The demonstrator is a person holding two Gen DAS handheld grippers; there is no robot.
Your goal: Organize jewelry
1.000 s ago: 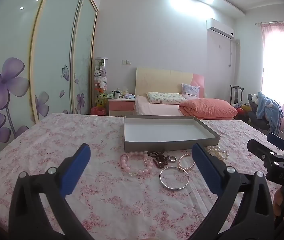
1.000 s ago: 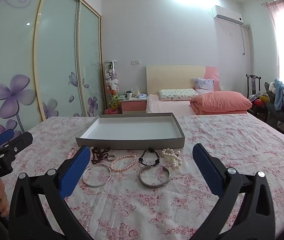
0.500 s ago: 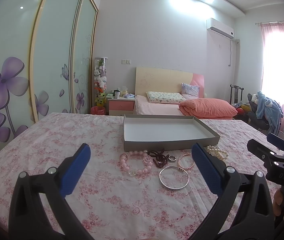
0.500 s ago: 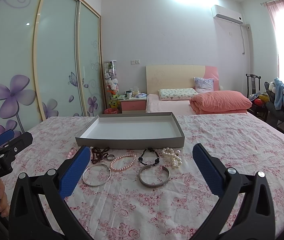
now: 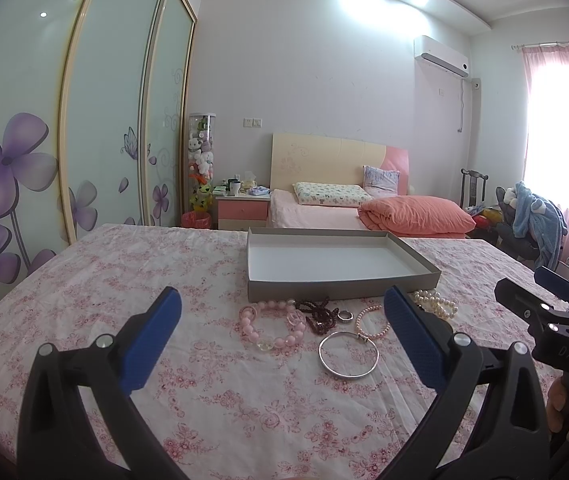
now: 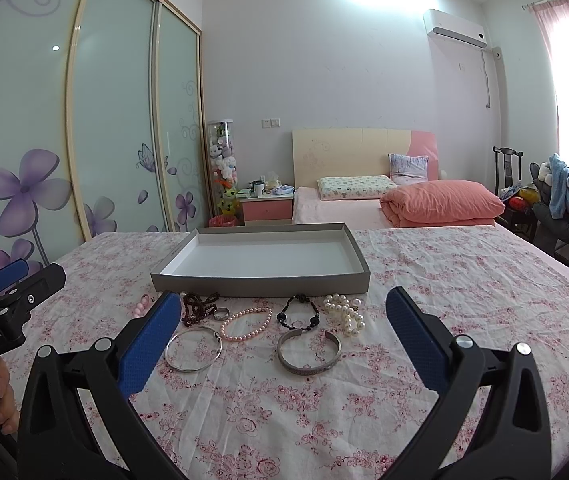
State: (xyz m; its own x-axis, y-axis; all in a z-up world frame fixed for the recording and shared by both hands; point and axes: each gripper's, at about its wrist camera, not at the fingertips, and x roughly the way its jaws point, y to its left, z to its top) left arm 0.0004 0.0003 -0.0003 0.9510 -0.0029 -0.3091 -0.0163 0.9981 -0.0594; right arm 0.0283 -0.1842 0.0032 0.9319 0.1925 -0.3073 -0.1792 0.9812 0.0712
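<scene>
Floral pink bedspread [image 6: 424, 272] carrying a shallow grey cardboard tray [image 6: 260, 282], empty, with the jewelry lying loose along its near wall.

Over the last second almost nothing is changing: both views are creeping slightly closer, and no piece has been lifted yet. Left gripper [image 5: 282, 334] and right gripper [image 6: 284, 334] are hovering with jaws spread wide and empty, above the thin silver bangle [image 6: 193, 349] and open silver cuff [image 6: 308, 351]. Bare cloth is lying clear on all sides; the tray's raised rim is the one edge to clear.

White-walled bedroom: floral wardrobe doors [image 5: 84, 120], pink bed [image 5: 336, 204], curtained window [image 5: 556, 120].
</scene>
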